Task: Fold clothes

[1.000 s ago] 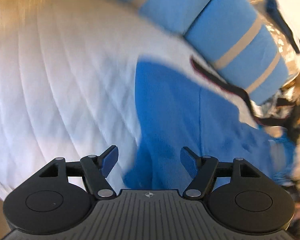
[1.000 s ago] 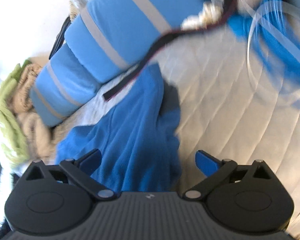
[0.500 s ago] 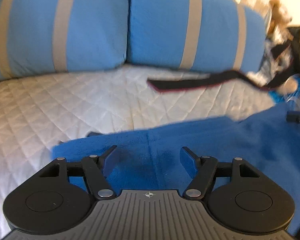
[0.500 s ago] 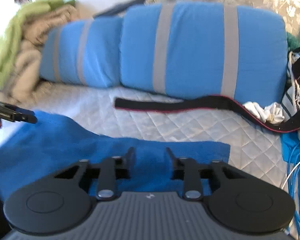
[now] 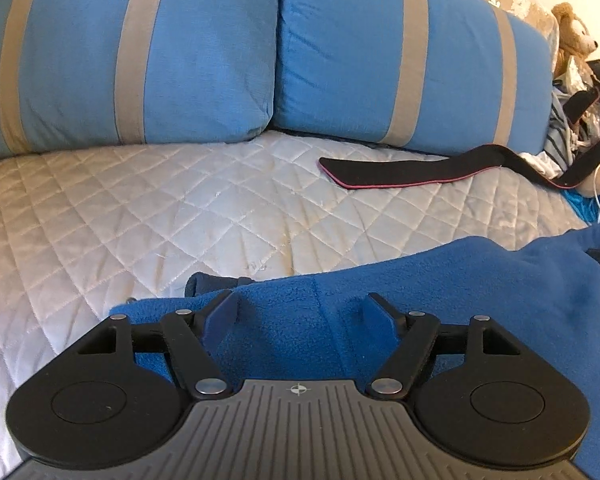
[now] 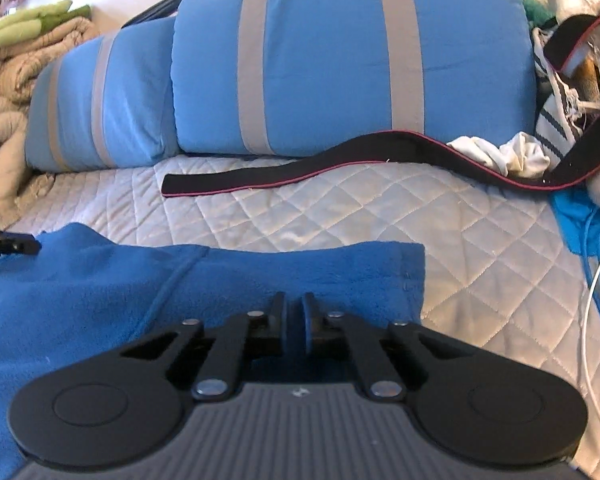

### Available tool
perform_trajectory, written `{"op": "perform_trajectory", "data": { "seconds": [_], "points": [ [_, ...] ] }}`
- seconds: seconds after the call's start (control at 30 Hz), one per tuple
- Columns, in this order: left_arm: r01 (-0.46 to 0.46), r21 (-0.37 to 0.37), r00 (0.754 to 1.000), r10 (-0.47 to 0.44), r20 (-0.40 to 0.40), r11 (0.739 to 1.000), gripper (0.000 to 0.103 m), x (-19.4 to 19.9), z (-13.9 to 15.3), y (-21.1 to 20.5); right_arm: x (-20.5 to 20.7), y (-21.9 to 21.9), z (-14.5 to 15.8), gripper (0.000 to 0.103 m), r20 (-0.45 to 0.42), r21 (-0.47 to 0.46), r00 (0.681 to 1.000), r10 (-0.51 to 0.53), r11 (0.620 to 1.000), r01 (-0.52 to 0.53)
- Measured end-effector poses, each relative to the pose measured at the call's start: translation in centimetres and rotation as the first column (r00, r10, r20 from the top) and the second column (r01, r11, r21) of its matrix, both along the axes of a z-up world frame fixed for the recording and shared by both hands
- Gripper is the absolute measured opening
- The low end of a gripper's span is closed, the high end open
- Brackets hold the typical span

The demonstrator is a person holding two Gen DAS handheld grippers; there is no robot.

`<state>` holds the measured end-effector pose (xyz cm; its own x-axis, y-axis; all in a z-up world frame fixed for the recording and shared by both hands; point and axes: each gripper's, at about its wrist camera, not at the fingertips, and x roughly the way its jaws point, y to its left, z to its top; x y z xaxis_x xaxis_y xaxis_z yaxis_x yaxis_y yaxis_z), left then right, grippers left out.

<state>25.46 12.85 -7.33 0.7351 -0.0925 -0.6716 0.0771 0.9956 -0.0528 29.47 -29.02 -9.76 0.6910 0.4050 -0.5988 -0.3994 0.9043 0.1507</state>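
Blue fleece, the garment (image 5: 440, 292) to be folded, lies spread on the quilted bed (image 5: 140, 208), in front of the two striped pillows (image 5: 204, 48). Judging by this, a fold is just starting. The left gripper (image 5: 300, 312) has its jaws opening over the fleece's left edge, cloth between them but not pinched. The right gripper (image 6: 294, 320) has its jaws nearly together, closed on the fleece's near hem. Next, the left must pinch its edge so both lift together. A black strap (image 6: 300, 172) lies between fleece and pillows; cables (image 6: 596, 280) trail right of the fleece, possible snags.
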Motion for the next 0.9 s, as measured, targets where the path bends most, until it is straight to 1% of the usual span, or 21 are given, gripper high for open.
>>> {"op": "perform_trajectory", "data": {
  "seconds": [0.03,0.07,0.1,0.17,0.2,0.23,0.33,0.4,0.43,0.5,0.53,0.6,0.67,0.73,0.8,0.87,0.9],
  "points": [
    [-0.01,0.013,1.0,0.01,0.001,1.0,0.067,-0.3,0.6,-0.2,-0.1,0.2,0.5,0.024,0.005,-0.018,1.0,0.006,1.0,-0.006],
    [-0.014,0.012,1.0,0.014,0.006,1.0,0.062,-1.0,1.3,-0.5,-0.3,0.5,1.1,0.027,0.013,-0.037,1.0,0.011,0.999,-0.011],
    [-0.016,0.003,1.0,0.016,0.012,1.0,0.059,-1.8,2.2,-0.8,-0.6,0.7,1.8,0.03,0.018,-0.048,1.0,0.012,0.999,-0.011],
    [-0.006,-0.022,0.999,0.007,0.033,1.0,0.052,-3.7,3.9,-1.6,-2.2,1.1,3.8,0.03,0.03,-0.036,1.0,0.008,0.999,-0.007],
    [0.014,-0.036,0.999,-0.012,0.047,0.999,0.051,-5.0,4.7,-2.4,-3.3,1.4,4.9,0.03,0.035,-0.025,0.999,0.013,1.0,-0.012],
    [0.035,-0.047,0.998,-0.032,0.059,0.998,0.047,-6.3,5.4,-3.3,-4.5,1.9,5.7,0.03,0.043,-0.019,0.999,0.029,0.999,-0.028],
    [0.096,-0.02,0.993,-0.095,0.072,0.995,0.044,-9.8,6.1,-6.8,-8.4,3.8,7.9,0.03,0.065,-0.004,0.993,0.098,0.995,-0.098],
    [0.125,-0.017,0.99,-0.123,0.069,0.992,0.043,-11.7,5.9,-9.0,-11.1,5.3,8.5,0.03,0.073,0.018,0.986,0.151,0.988,-0.153],
    [0.139,-0.026,0.988,-0.137,0.064,0.99,0.042,-12.4,5.6,-9.8,-12.4,6.2,8.5,0.03,0.078,0.018,0.981,0.18,0.983,-0.182],
    [0.162,-0.043,0.986,-0.16,0.044,0.986,0.039,-13.3,4.5,-11.1,-14.4,7.8,7.9,0.03,0.092,-0.02,0.967,0.237,0.972,-0.236],
    [0.159,-0.045,0.987,-0.158,0.026,0.986,0.037,-13.5,3.7,-11.6,-15.1,8.5,7.3,0.03,0.084,-0.035,0.963,0.255,0.967,-0.253],
    [0.141,-0.029,0.99,-0.141,-0.023,0.99,0.037,-13.5,2.0,-12.3,-16.0,9.9,5.8,0.029,0.052,-0.06,0.958,0.281,0.959,-0.278],
    [0.135,0.013,0.989,-0.134,-0.066,0.991,0.037,-13.2,0.0,-13.1,-16.1,10.7,4.2,0.029,0.013,-0.09,0.961,0.277,0.957,-0.275],
    [0.137,0.057,0.99,-0.134,-0.046,0.989,0.038,-13.4,-1.1,-13.7,-15.7,11.0,2.6,0.028,-0.041,-0.081,0.965,0.257,0.962,-0.26],
    [0.135,0.101,0.991,-0.133,-0.026,0.986,0.038,-13.8,-1.3,-14.3,-15.1,11.0,2.1,0.025,-0.065,-0.078,0.969,0.24,0.966,-0.245],
    [0.129,0.112,0.992,-0.126,-0.03,0.985,0.037,-13.8,-1.1,-14.6,-14.7,11.1,2.4,0.026,-0.087,-0.07,0.971,0.223,0.971,-0.229],
    [0.129,0.107,0.991,-0.126,-0.033,0.986,0.037,-13.8,-0.9,-14.6,-14.7,11.2,2.4,0.026,-0.088,-0.072,0.971,0.221,0.971,-0.227]
  ]
}}
